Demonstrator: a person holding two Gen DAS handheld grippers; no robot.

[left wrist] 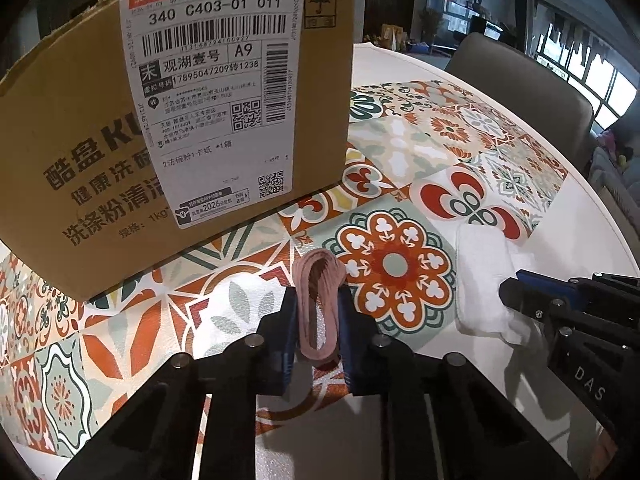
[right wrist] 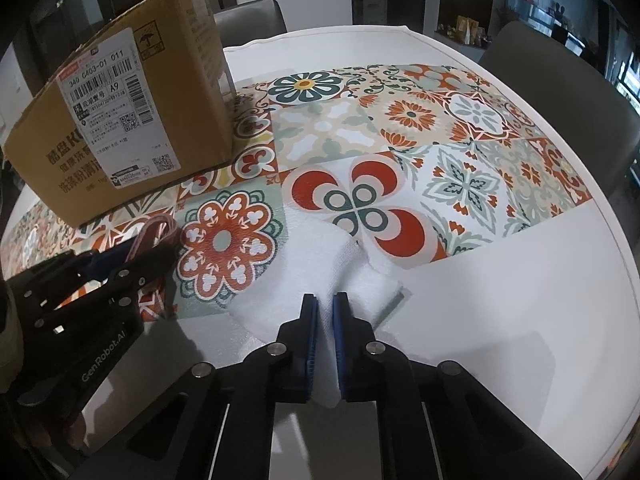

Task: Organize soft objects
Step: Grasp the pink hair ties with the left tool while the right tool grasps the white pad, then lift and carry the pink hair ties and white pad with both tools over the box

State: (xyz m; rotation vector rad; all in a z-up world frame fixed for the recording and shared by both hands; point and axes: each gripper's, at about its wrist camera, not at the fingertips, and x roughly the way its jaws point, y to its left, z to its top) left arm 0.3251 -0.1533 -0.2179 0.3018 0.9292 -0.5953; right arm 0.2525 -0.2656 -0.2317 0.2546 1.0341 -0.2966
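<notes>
My left gripper (left wrist: pixel 318 300) is shut on a pink looped band (left wrist: pixel 318 276) and holds it just above the patterned mat (left wrist: pixel 400 148), in front of the cardboard box (left wrist: pixel 80 140). The band also shows in the right wrist view (right wrist: pixel 158 232), held by the left gripper (right wrist: pixel 132 260). My right gripper (right wrist: pixel 325 304) is shut on the near edge of a white folded cloth (right wrist: pixel 328 256) that lies on the table at the mat's edge. In the left wrist view the cloth (left wrist: pixel 482 272) lies at the right with the right gripper (left wrist: pixel 516 292) on it.
The open-topped cardboard box (right wrist: pixel 120 120) with a shipping label stands at the back left on the mat (right wrist: pixel 400 140). The white round table (right wrist: pixel 520 320) has bare surface at the right. Grey chairs (right wrist: pixel 560 80) stand behind the table.
</notes>
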